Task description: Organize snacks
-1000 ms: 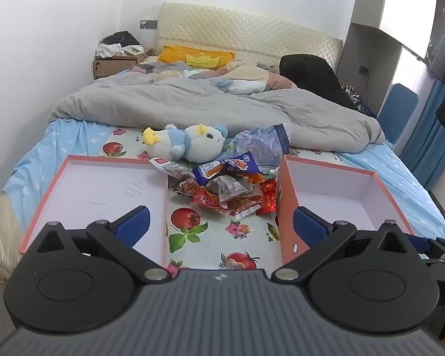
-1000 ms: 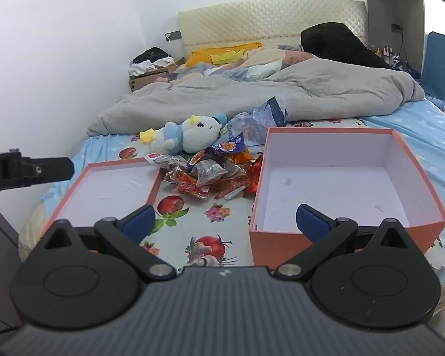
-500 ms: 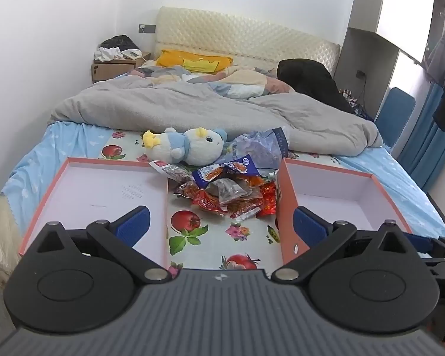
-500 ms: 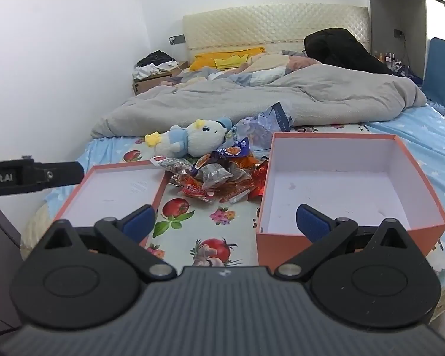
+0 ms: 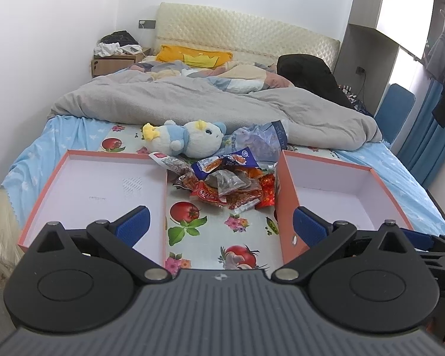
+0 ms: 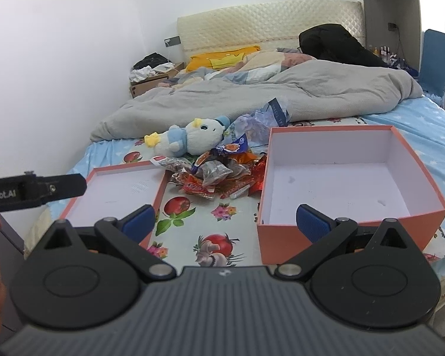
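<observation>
A heap of snack packets (image 5: 228, 185) (image 6: 219, 175), red, blue and clear, lies on the fruit-print sheet between two orange boxes with white insides. The shallow lid (image 5: 59, 175) (image 6: 115, 172) is on the left, the deeper box (image 5: 284, 195) (image 6: 305, 234) on the right; both hold nothing. My left gripper (image 5: 219, 225) hangs open short of the heap, over the sheet between the boxes. My right gripper (image 6: 225, 222) is also open and empty, near the deep box's front left corner. The left gripper's body (image 6: 35, 191) shows at the right wrist view's left edge.
A blue and white plush toy (image 5: 187, 141) (image 6: 190, 139) lies just behind the heap, beside a crumpled clear bag (image 5: 261, 142). A grey duvet (image 5: 210, 103) covers the bed's far half. A bedside table (image 5: 115, 62) stands at the back left, a blue chair (image 5: 394, 109) right.
Both grippers have drifted slightly, so the bed scene shifts a little in each view. Neither gripper's opening changed, and no snack moved.
</observation>
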{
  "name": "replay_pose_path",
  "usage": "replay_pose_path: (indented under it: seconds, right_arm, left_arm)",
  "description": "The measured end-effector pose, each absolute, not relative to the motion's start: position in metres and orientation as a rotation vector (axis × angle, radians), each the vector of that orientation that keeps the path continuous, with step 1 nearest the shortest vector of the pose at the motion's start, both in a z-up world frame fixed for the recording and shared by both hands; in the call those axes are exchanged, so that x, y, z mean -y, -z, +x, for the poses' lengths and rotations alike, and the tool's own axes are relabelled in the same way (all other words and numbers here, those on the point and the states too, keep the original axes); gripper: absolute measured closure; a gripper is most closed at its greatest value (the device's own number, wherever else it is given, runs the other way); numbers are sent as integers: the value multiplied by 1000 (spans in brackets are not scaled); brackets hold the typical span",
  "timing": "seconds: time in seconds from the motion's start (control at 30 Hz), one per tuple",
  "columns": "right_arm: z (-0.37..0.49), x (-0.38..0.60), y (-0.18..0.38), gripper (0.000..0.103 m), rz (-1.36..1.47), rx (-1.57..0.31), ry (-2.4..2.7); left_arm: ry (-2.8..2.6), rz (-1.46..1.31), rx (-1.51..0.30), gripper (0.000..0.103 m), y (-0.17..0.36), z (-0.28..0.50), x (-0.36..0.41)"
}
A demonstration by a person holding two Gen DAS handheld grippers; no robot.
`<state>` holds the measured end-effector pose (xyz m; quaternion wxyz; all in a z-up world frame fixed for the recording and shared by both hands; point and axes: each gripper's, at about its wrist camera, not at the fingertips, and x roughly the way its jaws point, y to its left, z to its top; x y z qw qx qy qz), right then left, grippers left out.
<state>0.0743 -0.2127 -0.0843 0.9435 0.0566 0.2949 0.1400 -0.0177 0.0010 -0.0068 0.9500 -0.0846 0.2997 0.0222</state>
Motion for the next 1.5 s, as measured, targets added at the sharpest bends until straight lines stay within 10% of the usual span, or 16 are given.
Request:
replay_pose_path:
  seconds: [1.5]
  right_arm:
    - [74,214,95,0,176,-631,-324]
  left_arm:
    - [-78,-186,-659,0,16,-11,-12]
